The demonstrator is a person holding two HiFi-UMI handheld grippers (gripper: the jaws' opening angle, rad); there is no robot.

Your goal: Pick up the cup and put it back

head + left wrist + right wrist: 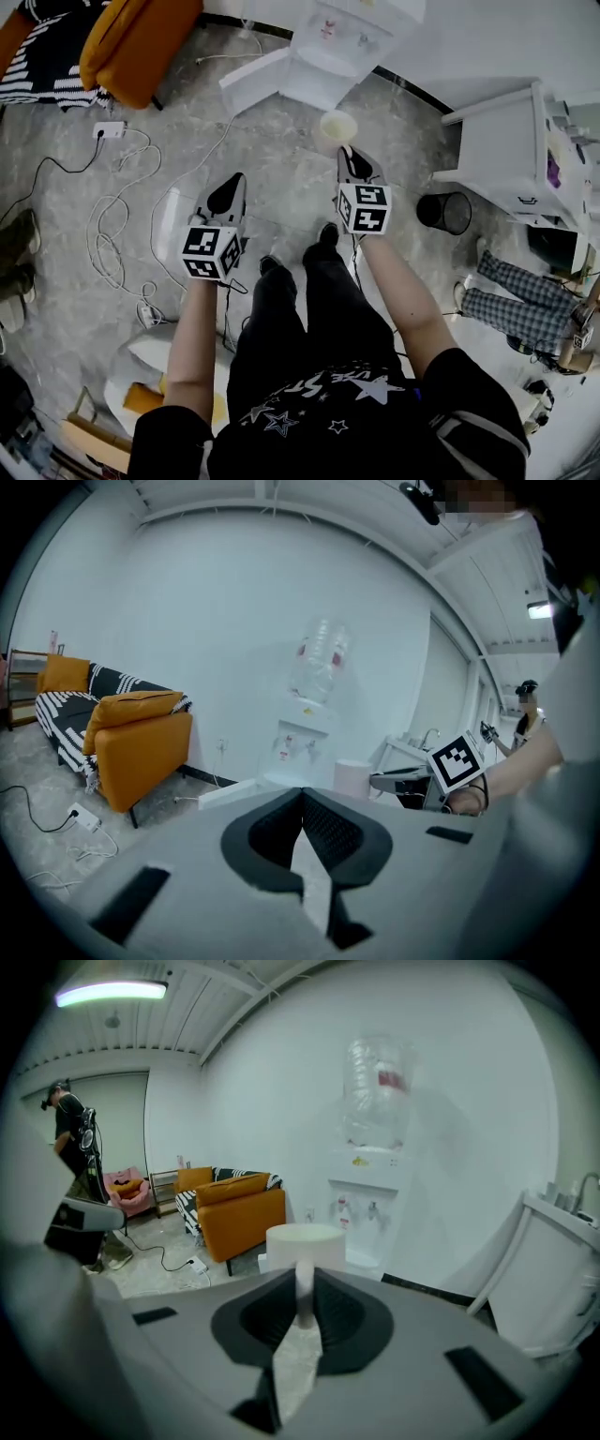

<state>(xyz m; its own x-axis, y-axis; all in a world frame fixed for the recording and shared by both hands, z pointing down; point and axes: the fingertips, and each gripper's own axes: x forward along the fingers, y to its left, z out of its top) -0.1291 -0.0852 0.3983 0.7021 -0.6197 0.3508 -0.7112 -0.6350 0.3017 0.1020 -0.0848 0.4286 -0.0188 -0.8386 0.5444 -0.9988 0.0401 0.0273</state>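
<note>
Holding the pale cream round paper cup by its wall, the right gripper had its jaws clamped on it. The cup hung in the air, clear of the grey marbled floor, before the white water dispenser. Left gripper: jaws together, nothing between. Pick-up judged done; putting back remained.

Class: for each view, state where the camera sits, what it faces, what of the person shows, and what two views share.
Head view: on the head, facing steeply down at the floor; forearms, legs, left gripper and right gripper show.
Left gripper view: on that gripper, along its closed jaws toward the water dispenser; right forearm shows.
Right gripper view: on that gripper, facing the water dispenser; jaws pinch the cup.
Shared: both gripper views show the orange sofa.
</note>
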